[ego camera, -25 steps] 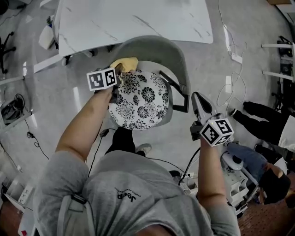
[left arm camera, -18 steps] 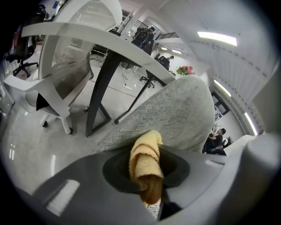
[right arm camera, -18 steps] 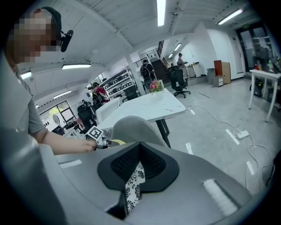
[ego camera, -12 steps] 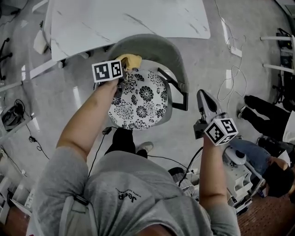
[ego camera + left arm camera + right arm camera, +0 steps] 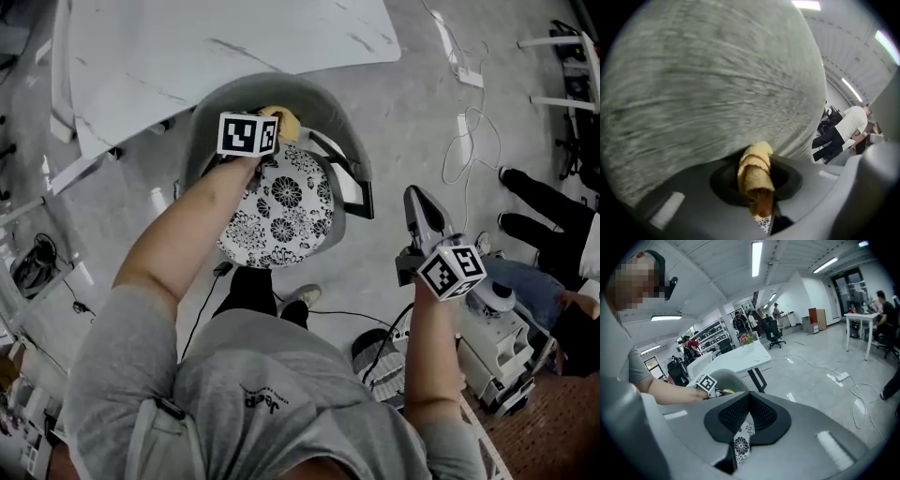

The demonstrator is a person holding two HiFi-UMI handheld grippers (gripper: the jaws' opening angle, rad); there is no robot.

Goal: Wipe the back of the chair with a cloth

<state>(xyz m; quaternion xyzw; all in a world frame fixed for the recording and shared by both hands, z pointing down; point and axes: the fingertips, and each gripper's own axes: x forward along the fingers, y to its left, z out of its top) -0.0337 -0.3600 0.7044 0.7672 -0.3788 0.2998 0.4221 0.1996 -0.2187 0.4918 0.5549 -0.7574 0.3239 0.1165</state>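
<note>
A grey shell chair back curves round a seat cushion with black and white flowers. My left gripper is at the inner face of the back, near its middle, shut on a rolled yellow cloth. In the left gripper view the cloth sticks out between the jaws and touches the grey back, which fills the picture. My right gripper hangs to the right of the chair, away from it. It is shut with nothing in it.
A white marble table stands just behind the chair. The chair's black armrest frame juts out on its right. Cables trail over the floor at right, near a person's legs and a white cart.
My left gripper has slid the cloth to the right along the inside of the chair back, toward its middle. The right gripper has stayed about where it was.
</note>
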